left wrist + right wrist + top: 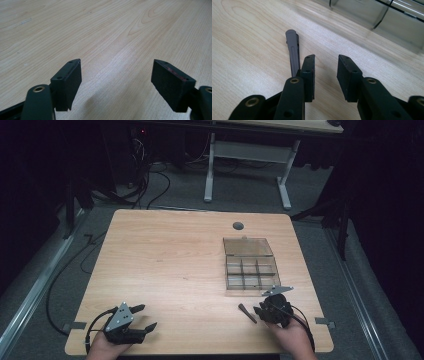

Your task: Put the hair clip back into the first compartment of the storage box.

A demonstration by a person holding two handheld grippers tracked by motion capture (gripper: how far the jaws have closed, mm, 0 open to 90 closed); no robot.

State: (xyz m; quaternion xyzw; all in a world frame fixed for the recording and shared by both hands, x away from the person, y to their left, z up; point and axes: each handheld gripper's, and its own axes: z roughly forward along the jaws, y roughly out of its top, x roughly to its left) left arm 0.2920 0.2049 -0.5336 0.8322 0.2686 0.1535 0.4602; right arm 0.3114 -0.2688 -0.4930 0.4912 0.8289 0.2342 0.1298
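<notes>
Right gripper by grey peg, just near-side of clear compartment box.
Jaws narrowly parted, gripping nothing; peg flat on table, touching outside of one jaw. Left gripper far left of box, gaping wide, empty.

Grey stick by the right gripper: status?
Both grippers open, empty: left gripper, right gripper. Grey stick flat on table, outside the right gripper's jaws. Clear compartment box open behind it; nothing in the way.
</notes>
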